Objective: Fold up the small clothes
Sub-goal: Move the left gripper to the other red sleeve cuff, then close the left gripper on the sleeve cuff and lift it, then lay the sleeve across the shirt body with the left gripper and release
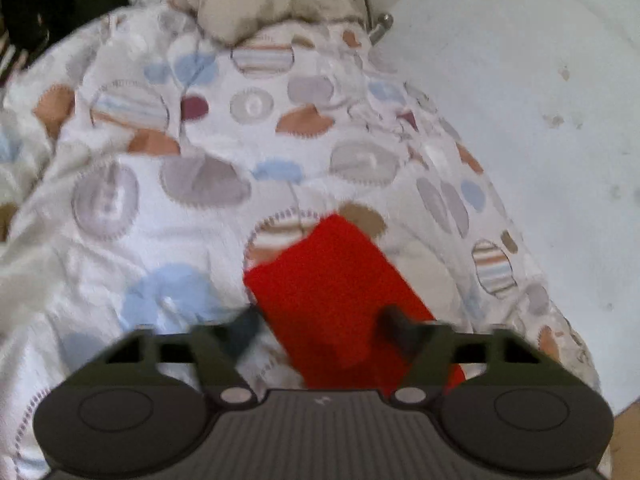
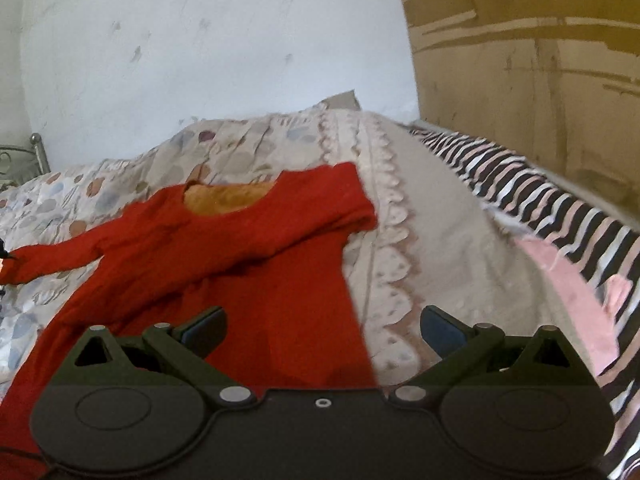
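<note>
Right claw nearest: fingers spread wide, nothing between them, hovering low over the lower body of the red top. Its hem side edge runs between the two fingers.

Left claw: a sleeve end of the same garment sits between the fingers. They look apart, with the far-side finger touching or overlapping the cloth, but the frame is blurred, so I cannot tell whether it is pinched or just lying there.

Red top lies flat on the bed, neckline away from the right claw, orange lining showing in the neck opening. One sleeve is folded diagonally across the chest; the other stretches out to the left edge of the right wrist view.

Handling judgement: soft, light, limp knit, no stiffness, will drape and bunch. Not fragile, and it likely grips the bedding rather than sliding. Best holds look like the hem corner and the shoulder seam or cuff, pinching a single edge so layers don't drag along.

Surface: bed with a circle-print duvet, wrinkled and soft, so it gives under pressure. A scalloped beige border runs beside the top; beyond it is a black, white and pink striped blanket.

Farther: beige pillow, metal bedframe post, scuffed white wall, cardboard panel at right.
</note>
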`<state>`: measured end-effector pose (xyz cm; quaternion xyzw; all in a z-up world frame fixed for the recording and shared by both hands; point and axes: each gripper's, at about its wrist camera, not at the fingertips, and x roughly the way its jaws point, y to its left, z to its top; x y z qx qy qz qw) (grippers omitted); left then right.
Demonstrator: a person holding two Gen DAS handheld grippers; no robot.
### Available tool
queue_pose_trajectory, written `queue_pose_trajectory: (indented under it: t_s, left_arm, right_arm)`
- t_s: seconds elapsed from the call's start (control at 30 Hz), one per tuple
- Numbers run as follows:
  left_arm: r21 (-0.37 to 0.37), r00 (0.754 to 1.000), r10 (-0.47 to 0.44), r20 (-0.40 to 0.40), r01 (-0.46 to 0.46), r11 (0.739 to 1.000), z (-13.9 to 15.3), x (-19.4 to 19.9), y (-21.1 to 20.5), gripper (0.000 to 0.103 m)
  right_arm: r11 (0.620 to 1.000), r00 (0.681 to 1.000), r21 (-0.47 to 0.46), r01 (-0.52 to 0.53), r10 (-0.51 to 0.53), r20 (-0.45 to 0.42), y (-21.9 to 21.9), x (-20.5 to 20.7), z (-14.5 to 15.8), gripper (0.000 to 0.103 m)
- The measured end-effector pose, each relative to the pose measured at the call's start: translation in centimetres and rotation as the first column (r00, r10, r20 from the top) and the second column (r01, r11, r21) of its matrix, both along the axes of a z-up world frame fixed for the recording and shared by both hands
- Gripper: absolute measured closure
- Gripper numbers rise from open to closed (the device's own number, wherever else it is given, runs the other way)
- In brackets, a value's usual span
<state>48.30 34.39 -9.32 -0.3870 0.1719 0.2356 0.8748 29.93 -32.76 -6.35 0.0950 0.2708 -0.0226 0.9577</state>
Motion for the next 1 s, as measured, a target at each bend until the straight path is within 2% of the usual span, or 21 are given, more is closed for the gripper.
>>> queue_pose_trajectory:
  t_s: [0.03, 0.07, 0.1, 0.17, 0.23, 0.33, 0.43, 0.5, 0.57, 0.67, 0.73, 0.87, 1.0]
  left_arm:
    - [0.028, 1.0, 0.011, 0.001, -0.011, 1.0, 0.3, 0.0, -0.1, 0.065]
    - [0.058, 1.0, 0.007, 0.007, -0.007, 0.998, 0.7, 0.0, -0.3, 0.083]
    - [0.08, 1.0, -0.002, 0.01, 0.001, 0.997, 1.1, 0.1, -0.3, 0.088]
    - [0.163, 0.999, -0.026, 0.018, 0.023, 0.986, 2.4, 0.2, -1.1, 0.09]
    - [0.262, 0.998, -0.059, 0.017, 0.052, 0.964, 4.2, 0.4, -2.5, 0.091]
    - [0.414, 0.988, -0.149, 0.043, 0.118, 0.902, 7.5, 0.7, -5.7, 0.091]
    - [0.535, 0.952, -0.28, 0.123, 0.174, 0.827, 11.3, -0.2, -10.0, 0.092]
    - [0.605, 0.906, -0.388, 0.167, 0.216, 0.766, 13.4, -1.2, -13.4, 0.092]
    - [0.688, 0.837, -0.516, 0.182, 0.266, 0.675, 15.1, -2.5, -17.3, 0.092]
    - [0.81, 0.702, -0.703, 0.114, 0.344, 0.474, 16.1, -4.6, -24.0, 0.092]
    - [0.832, 0.62, -0.782, 0.067, 0.398, 0.387, 15.9, -5.8, -27.7, 0.092]
    - [0.816, 0.476, -0.879, 0.015, 0.503, 0.286, 14.1, -8.0, -34.1, 0.092]
    - [0.782, 0.358, -0.931, -0.073, 0.6, 0.169, 10.7, -9.4, -39.1, 0.092]
  right_arm:
    - [1.0, 1.0, 0.003, -0.006, 0.006, -0.006, 0.2, 0.1, -0.1, 0.0]
    - [1.0, 1.0, 0.003, -0.011, 0.011, -0.014, 0.4, 0.2, -0.2, 0.0]
    - [1.0, 1.0, -0.002, -0.01, 0.01, -0.023, 0.6, 0.4, -0.2, 0.0]
    - [1.0, 0.999, -0.011, 0.002, -0.002, -0.034, 0.7, 0.3, -0.4, 0.0]
    - [1.0, 0.999, 0.003, 0.014, -0.014, -0.04, 0.6, 0.0, -0.6, 0.0]
    - [0.999, 0.998, 0.03, 0.039, -0.037, -0.044, 0.0, -0.5, -0.4, 0.0]
    - [0.998, 0.999, 0.039, 0.047, -0.046, -0.028, -0.4, -0.9, 0.0, 0.0]
    - [0.998, 0.998, 0.043, 0.053, -0.053, -0.018, -0.6, -1.1, 0.2, 0.0]
    - [0.997, 0.998, 0.052, 0.059, -0.058, -0.008, -0.7, -1.4, 0.4, 0.0]
    - [0.996, 0.998, 0.062, 0.064, -0.064, 0.001, -0.9, -1.8, 0.6, 0.0]
    - [0.995, 0.998, 0.068, 0.068, -0.069, 0.006, -1.1, -2.1, 0.7, 0.0]
    - [0.994, 0.996, 0.071, 0.086, -0.086, 0.009, -1.5, -2.7, 0.8, 0.0]
    - [0.991, 0.993, 0.067, 0.114, -0.115, 0.004, -2.4, -3.4, 0.8, 0.0]
